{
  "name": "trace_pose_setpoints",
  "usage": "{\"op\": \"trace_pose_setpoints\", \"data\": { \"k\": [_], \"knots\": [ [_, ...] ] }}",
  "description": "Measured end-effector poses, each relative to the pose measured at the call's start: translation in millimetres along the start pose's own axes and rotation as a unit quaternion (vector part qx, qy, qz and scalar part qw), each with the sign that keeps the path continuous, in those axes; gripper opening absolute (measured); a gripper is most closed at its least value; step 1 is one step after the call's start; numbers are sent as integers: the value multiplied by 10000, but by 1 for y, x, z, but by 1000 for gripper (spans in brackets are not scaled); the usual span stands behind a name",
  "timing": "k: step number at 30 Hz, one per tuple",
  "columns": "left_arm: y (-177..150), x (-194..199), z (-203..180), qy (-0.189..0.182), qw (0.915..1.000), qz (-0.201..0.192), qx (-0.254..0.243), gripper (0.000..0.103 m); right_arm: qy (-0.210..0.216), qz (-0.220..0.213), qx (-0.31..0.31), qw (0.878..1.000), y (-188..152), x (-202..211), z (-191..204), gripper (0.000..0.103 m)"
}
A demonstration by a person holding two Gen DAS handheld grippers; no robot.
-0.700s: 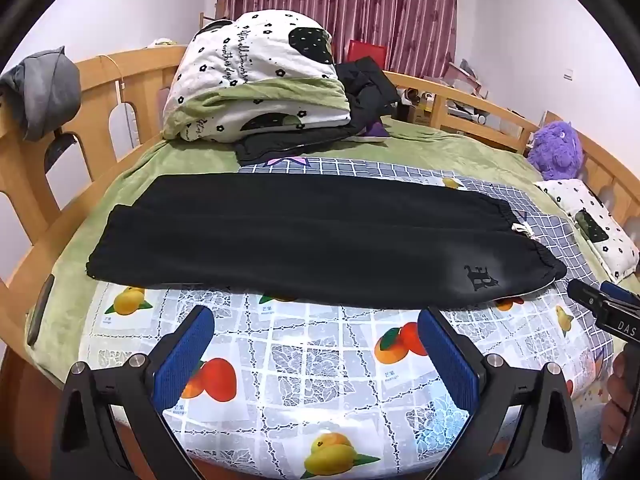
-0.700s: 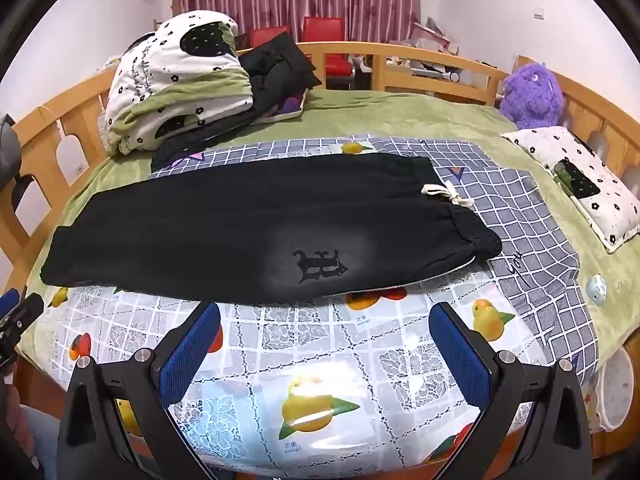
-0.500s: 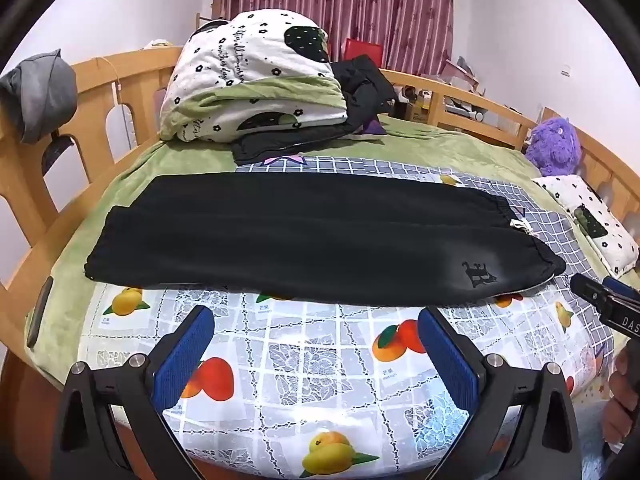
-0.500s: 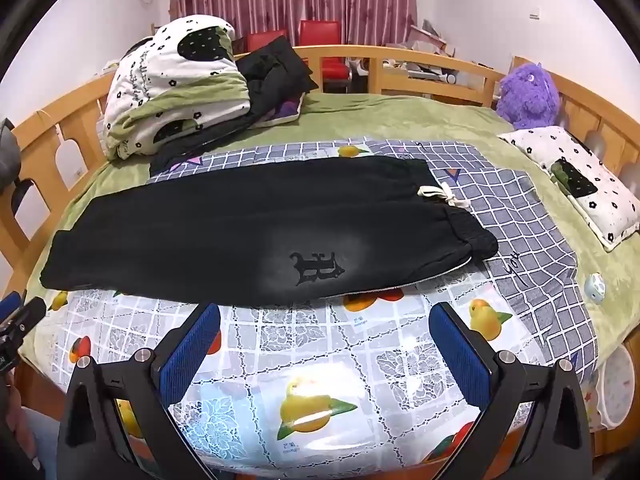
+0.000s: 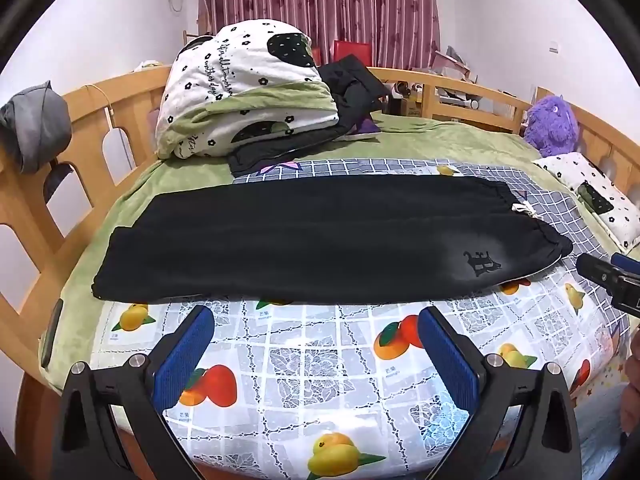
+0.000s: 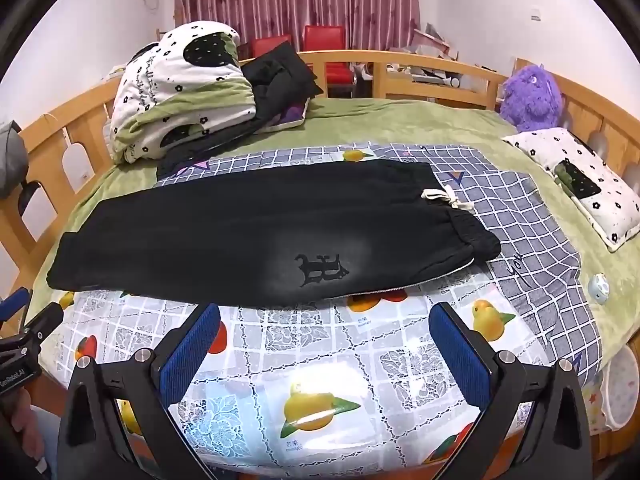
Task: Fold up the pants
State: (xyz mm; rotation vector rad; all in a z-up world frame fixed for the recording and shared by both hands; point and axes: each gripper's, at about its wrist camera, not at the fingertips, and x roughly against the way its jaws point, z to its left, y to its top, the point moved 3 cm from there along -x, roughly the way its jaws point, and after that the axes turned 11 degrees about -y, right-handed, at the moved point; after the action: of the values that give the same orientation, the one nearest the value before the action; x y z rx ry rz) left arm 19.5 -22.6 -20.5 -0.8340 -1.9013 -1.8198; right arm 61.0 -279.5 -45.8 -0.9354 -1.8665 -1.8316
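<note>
So the black pants [image 5: 320,240] are laid out flat and lengthwise across the bed, one leg stacked on the other, sitting partly on the fruit-print plastic cover [image 5: 320,360] and partly on the grey checked sheet [image 6: 520,208] behind it. The waistband end is on the right side with a cream drawstring [image 6: 444,197] poking out, and there's a little black logo [image 6: 322,270] on a faded patch near the front edge; the cuffs are way over on the left. The left gripper [image 5: 316,344] hovers just in front of the near edge of the pants, its blue pads [image 5: 184,356] spread wide with nothing between them, not touching the fabric. The right gripper [image 6: 325,354] is the same deal, fingers spread wide apart and empty, hanging over the fruit cover just short of the logo area. You can see each gripper peeking into the other's camera at the edges of the frame too. Behind the pants there's a folded green-and-white floral quilt [image 5: 244,96] piled up at the back left with a black jacket [image 5: 352,92] leaning on it. A purple plush toy [image 6: 530,98] sits at the back right by the wooden bed rail [image 5: 460,88], and a floral pillow [image 6: 580,184] lies near it along the right side. Dark red curtains [image 5: 320,4] cover the back wall, and some grey clothing [image 5: 34,124] hangs on the rail at far left.
</note>
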Motion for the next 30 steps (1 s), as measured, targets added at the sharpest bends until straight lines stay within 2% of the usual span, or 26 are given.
{"op": "trace_pose_setpoints", "data": {
  "k": [30],
  "knots": [
    [0, -1, 5, 23, 9998, 53, 211, 102, 92, 43, 68, 9999, -2, -1, 5, 102]
  ]
}}
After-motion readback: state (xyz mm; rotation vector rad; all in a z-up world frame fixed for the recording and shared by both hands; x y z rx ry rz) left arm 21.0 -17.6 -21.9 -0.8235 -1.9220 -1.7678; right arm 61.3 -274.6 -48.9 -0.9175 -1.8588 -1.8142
